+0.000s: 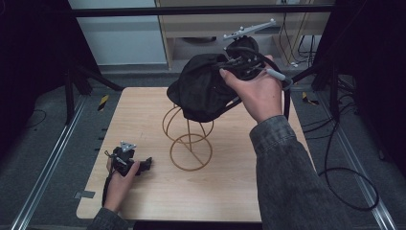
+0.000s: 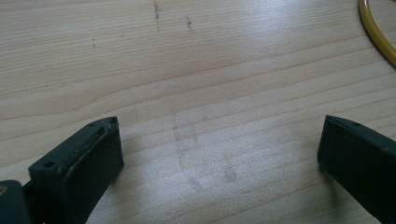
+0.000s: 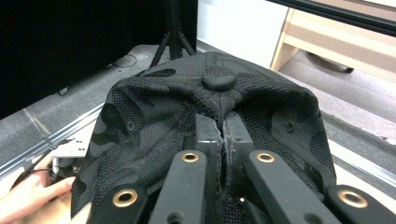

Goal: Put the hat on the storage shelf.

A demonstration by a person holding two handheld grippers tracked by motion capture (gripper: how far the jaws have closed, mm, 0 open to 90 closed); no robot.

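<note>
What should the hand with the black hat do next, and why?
Probably lower the black cap a little onto the top of the gold wire stand. The right gripper is shut on a pinch of the cap's fabric, and in the high view the cap sits just over the stand's upper loops. Whether it already rests there is hard to tell. The left gripper lies open on the table.

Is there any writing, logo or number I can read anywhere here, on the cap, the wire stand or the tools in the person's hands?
None: no word, number or logo can be read in any view.
Black cap: a tone-on-tone camouflage pattern and a top button, no lettering.
Gold wire stand: bare wire.
Right gripper, shut on the cap's fabric: no markings.
Left gripper, open above the wooden table: no markings.
Yellow-and-black hazard tape on the floor: stripes, no text.
</note>
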